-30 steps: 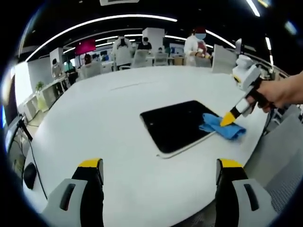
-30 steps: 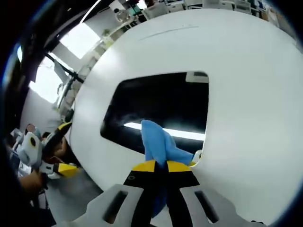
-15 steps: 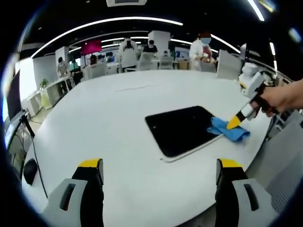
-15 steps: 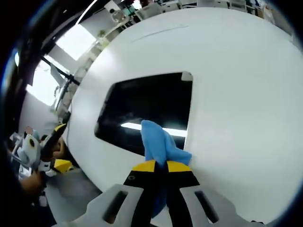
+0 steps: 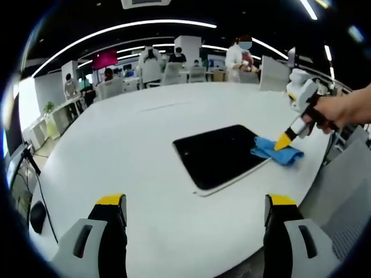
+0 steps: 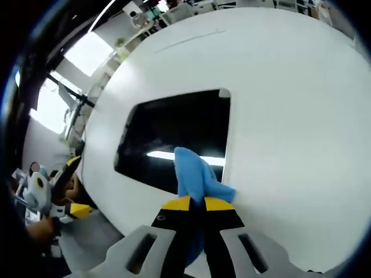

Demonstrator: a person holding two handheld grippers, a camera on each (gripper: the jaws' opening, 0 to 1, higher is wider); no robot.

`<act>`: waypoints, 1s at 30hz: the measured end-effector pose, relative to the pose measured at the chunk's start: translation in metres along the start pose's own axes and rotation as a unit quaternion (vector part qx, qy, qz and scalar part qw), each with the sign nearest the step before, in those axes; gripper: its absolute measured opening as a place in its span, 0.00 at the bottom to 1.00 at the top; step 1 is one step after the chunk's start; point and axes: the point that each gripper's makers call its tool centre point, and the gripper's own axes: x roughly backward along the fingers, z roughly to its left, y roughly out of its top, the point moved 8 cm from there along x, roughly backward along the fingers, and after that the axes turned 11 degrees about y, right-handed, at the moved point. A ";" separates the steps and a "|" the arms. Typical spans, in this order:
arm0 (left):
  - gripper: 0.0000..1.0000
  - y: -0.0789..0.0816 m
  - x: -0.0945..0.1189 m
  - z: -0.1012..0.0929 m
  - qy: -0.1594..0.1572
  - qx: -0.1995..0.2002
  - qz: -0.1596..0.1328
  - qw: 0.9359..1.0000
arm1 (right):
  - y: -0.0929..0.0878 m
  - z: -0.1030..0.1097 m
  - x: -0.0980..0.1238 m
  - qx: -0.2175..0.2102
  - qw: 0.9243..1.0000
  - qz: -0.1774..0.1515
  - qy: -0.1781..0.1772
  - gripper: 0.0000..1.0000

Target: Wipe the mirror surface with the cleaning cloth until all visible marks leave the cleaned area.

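Indoors, a white worktop (image 5: 116, 150) holds a mirror (image 6: 174, 139); right tongs (image 6: 196, 204) pinch the cloth (image 6: 194, 174) on it, left tongs (image 5: 194, 202) spread.

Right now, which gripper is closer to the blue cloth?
The right gripper. Its fingers are shut on the blue cloth at the mirror's edge. The left gripper hangs open, well back from the cloth over the white table.
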 end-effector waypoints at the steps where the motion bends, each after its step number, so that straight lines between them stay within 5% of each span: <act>1: 0.99 0.001 0.000 -0.001 0.000 -0.005 -0.002 1.000 | 0.001 0.000 0.000 -0.001 1.000 0.000 -0.001 0.02; 30: 0.99 -0.001 -0.001 0.002 0.002 0.011 -0.003 1.000 | 0.024 -0.003 -0.010 -0.010 1.000 0.008 -0.020 0.01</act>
